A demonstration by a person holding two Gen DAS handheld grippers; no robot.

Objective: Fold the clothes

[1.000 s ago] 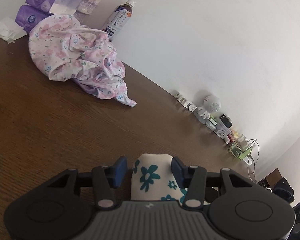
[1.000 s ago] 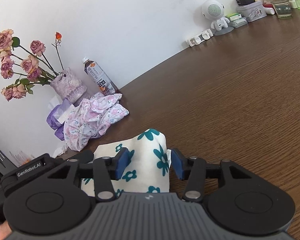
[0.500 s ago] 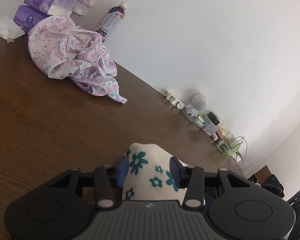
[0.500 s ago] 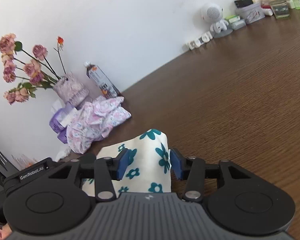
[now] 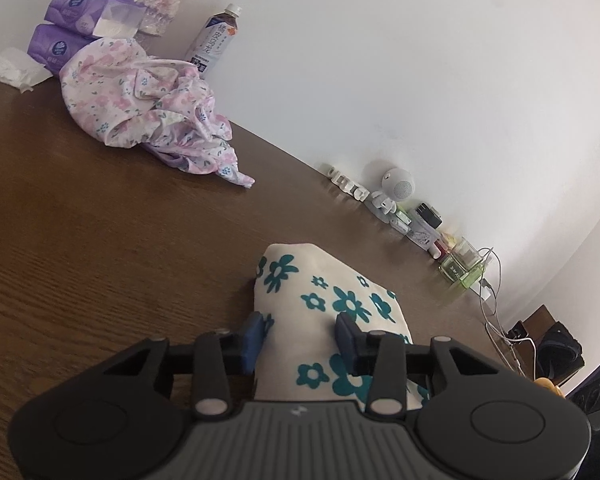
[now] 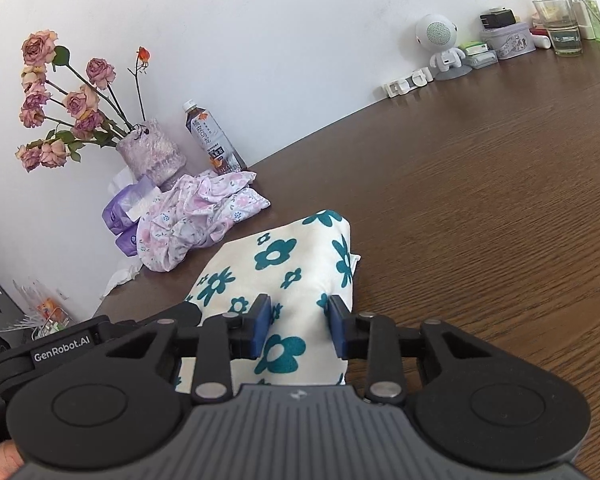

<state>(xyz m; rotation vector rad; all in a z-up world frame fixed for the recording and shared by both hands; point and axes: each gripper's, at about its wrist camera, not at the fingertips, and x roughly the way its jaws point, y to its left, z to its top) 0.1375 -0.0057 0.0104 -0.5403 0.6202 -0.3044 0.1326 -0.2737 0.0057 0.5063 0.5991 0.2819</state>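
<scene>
- My left gripper [image 5: 300, 334] and right gripper [image 6: 299, 326] both sit over the cream cloth with teal flowers [image 6: 284, 276]; each pair of jaws stands apart, straddling fabric, not pinching it.
- The cloth lies on the wooden table [image 5: 100, 248], its long axis running forward from both jaws; neither hand is clearly nearer.
- Bare tabletop lies ahead and right; the crumpled pink floral garment [image 5: 148, 108] sits well apart, left, near the wall.

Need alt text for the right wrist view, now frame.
The right gripper straddles a cream cloth with teal flowers on a brown wooden table, jaws apart. Behind, a crumpled pink floral garment, a drink bottle and a vase of roses line the wall.
</scene>
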